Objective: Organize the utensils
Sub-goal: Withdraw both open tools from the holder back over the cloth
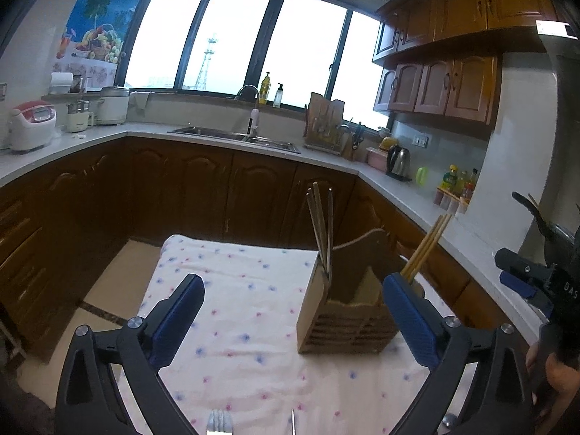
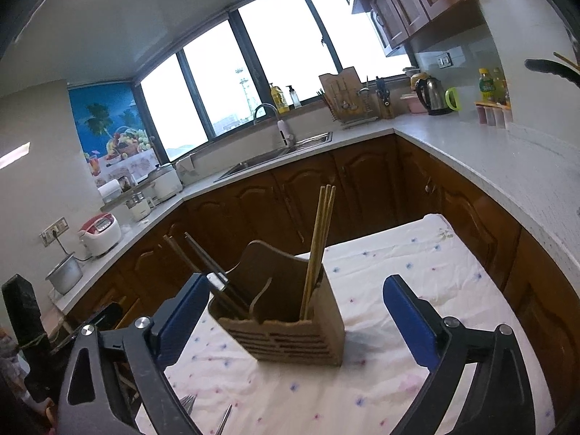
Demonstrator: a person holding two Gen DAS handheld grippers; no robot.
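Note:
A wooden utensil holder (image 1: 344, 320) stands on the floral cloth (image 1: 239, 308). Dark chopsticks (image 1: 320, 232) stand in its left slot and light bamboo chopsticks (image 1: 429, 246) in its right. In the right wrist view the holder (image 2: 290, 322) shows dark chopsticks (image 2: 203, 257) at left and bamboo ones (image 2: 320, 239) at right. My left gripper (image 1: 293, 308) is open and empty, short of the holder. My right gripper (image 2: 293, 311) is open and empty, its fingers either side of the holder. A fork (image 1: 219, 422) and a thin metal utensil (image 1: 293, 421) lie at the cloth's near edge.
The cloth-covered table sits inside a U-shaped kitchen counter (image 1: 409, 195) with dark cabinets. A sink (image 1: 235, 136), kettle (image 1: 398, 161) and rice cookers (image 1: 30, 125) stand on the counter. The right gripper body (image 1: 536, 275) shows at the left view's right edge.

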